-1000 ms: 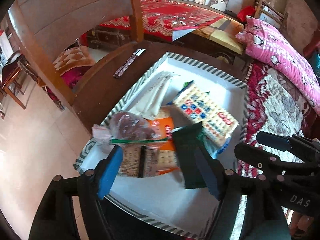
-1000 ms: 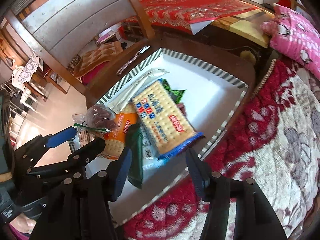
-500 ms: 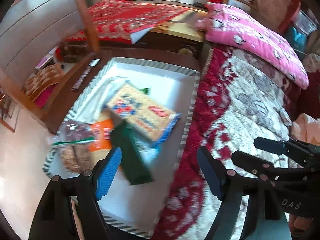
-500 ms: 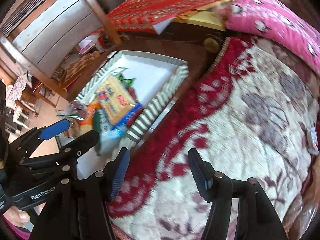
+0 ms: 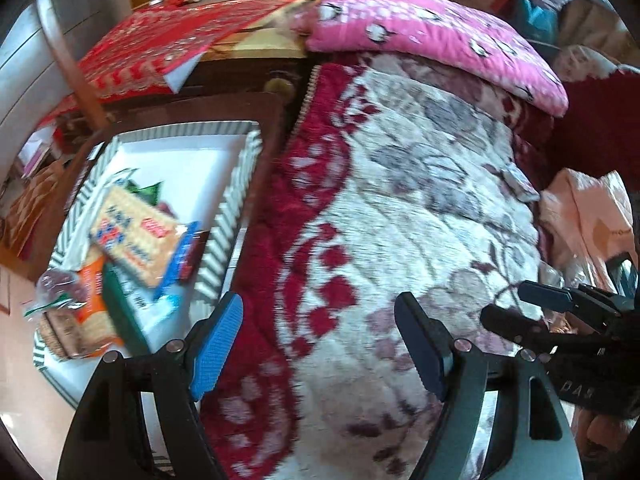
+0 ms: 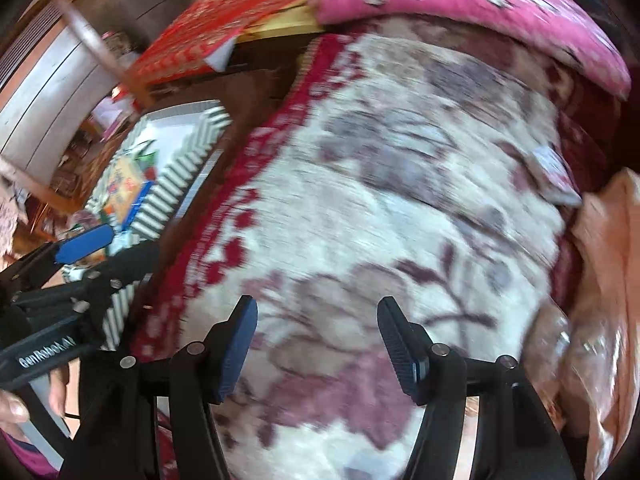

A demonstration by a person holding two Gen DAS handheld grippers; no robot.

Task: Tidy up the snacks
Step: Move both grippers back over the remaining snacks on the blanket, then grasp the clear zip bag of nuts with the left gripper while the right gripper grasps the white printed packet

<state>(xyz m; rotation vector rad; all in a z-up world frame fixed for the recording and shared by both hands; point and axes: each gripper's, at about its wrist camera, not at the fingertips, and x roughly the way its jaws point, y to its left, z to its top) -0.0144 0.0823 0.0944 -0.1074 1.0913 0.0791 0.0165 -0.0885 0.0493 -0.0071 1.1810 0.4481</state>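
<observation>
the left gripper (image 5: 320, 344), black-framed with blue pads, is held over a cream and dark red floral blanket (image 5: 400, 220); its jaws stand wide apart and nothing is seen between them but blanket. the right gripper (image 6: 318, 344) is pointed at the same blanket further along, its jaws have just been opening, and nothing is held between them either.

the snacks are gathered in a shallow white tray with a green-and-white striped rim (image 5: 224, 216), which is set on a dark brown wooden table (image 5: 264, 120). the tray's near corner is crowded: a flat cracker packet printed with red and blue squares (image 5: 132, 236) is laid on top of the pile, an orange packet (image 5: 92, 288) and a dark green packet (image 5: 120, 312) are tucked under it, and a clear bag with dark contents (image 5: 56, 284) is pushed against the tray's outer rim. the far half of the tray floor is left bare white.

the tray's striped side wall is set close to the table edge, and the blanket's red border is drawn up just beside that edge. a pink pillow with small white figures (image 5: 420, 24) is laid along the blanket's far side. a pale pink plastic bag (image 5: 588, 216) is seen at the blanket's right margin. both views are blurred.
</observation>
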